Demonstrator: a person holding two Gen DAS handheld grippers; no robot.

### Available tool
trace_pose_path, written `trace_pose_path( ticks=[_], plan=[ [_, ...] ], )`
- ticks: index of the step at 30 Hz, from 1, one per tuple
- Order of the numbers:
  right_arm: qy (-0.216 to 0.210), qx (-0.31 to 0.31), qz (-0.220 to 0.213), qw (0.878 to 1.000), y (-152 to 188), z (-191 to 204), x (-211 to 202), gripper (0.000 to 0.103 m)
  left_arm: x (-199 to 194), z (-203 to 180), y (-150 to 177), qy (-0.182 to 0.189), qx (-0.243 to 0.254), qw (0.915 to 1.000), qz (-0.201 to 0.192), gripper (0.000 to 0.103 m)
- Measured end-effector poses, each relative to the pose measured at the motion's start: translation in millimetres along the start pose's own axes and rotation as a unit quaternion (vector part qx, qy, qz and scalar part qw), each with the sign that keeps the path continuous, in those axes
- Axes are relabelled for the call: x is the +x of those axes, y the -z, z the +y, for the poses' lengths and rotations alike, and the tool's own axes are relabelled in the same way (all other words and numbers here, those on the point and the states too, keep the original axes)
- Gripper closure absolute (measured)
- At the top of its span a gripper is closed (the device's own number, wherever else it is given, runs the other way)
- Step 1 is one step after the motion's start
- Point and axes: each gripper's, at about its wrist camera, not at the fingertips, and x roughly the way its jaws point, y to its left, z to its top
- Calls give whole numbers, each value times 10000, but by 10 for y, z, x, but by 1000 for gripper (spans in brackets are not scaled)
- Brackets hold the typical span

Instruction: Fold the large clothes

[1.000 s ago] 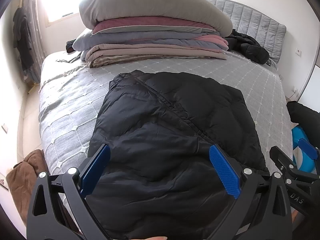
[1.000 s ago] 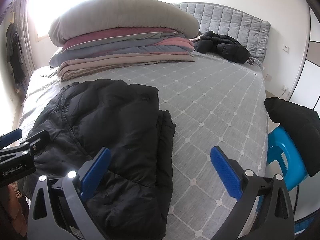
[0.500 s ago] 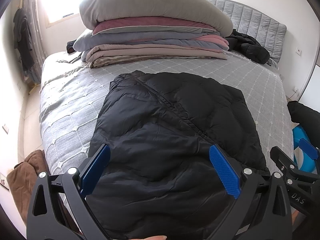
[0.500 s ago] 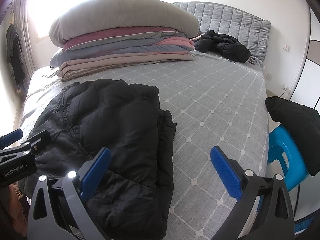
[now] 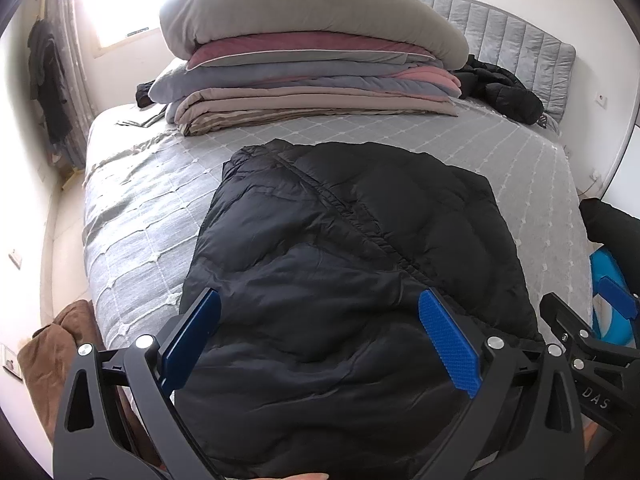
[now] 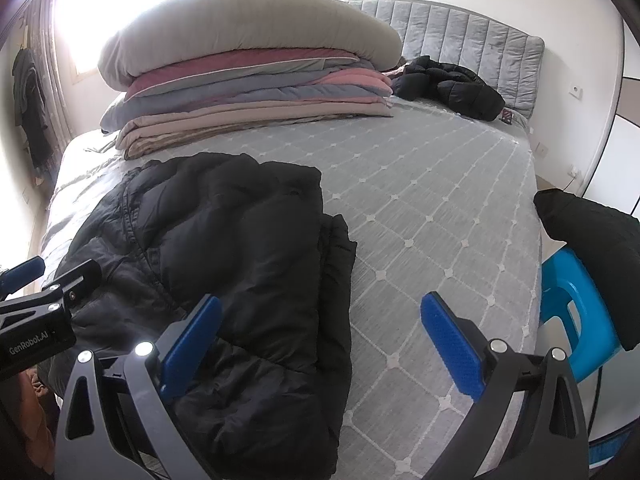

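A black puffer jacket [image 5: 344, 248] lies folded into a rough rectangle on the grey quilted bed [image 5: 132, 216]. It also shows in the right wrist view [image 6: 224, 264], at the left. My left gripper [image 5: 320, 336] is open and empty, hovering over the jacket's near edge. My right gripper [image 6: 320, 340] is open and empty, above the jacket's right edge and the bare bedspread [image 6: 440, 208]. The right gripper shows at the right edge of the left wrist view [image 5: 580, 340]; the left gripper shows at the left edge of the right wrist view [image 6: 36, 308].
A stack of folded blankets topped by a grey pillow [image 5: 304, 60] sits at the back of the bed. Another black jacket [image 6: 448, 88] lies by the headboard. A blue stool [image 6: 576, 312] with a dark garment [image 6: 592, 248] stands right of the bed. A brown cloth [image 5: 52, 356] lies at the left.
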Motion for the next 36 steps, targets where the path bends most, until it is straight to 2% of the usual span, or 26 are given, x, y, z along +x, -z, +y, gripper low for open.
trace_pose_path(
  ticks=[29,34,36],
  plan=[
    [-11,-2,4,10000,15,1,17,7,22,5,4,-73,-65,9999,81,7],
    [-12,-3,6,10000,14,1,15,7,64,48,24,65,-193,9995,222,8],
    [-15,-4,6,10000,13,1,16,7,36,43,50,131,-188,9997,132,8]
  ],
)
